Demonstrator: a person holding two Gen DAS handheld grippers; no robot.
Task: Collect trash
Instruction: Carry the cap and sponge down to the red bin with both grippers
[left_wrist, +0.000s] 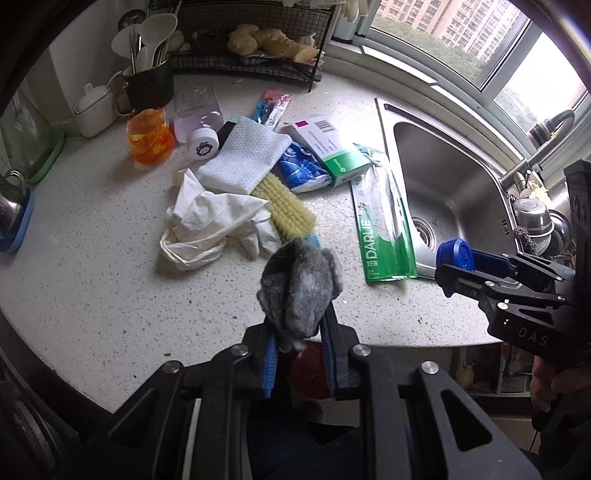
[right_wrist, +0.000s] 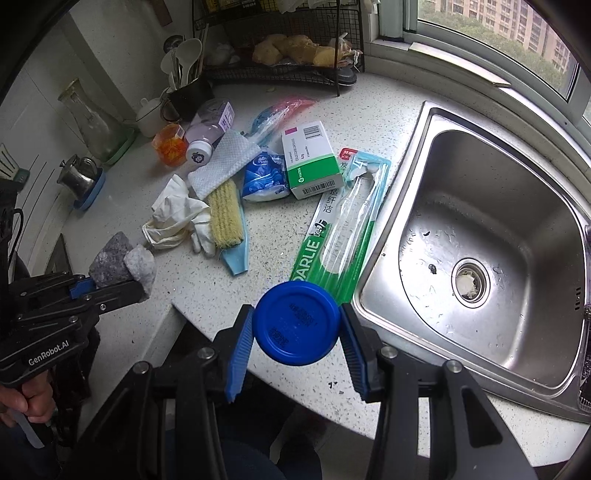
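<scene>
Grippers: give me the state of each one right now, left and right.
Left gripper: shut on the grey scouring pad, lifted off the counter.
Right gripper: shut on the blue lid.

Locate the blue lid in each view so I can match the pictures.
Left wrist: blue lid at right, edge-on in the right gripper, over the sink rim.
Right wrist: lid at lower centre, face-on between the jaws.
Shared landmark: green toothbrush pack beside the sink.
</scene>
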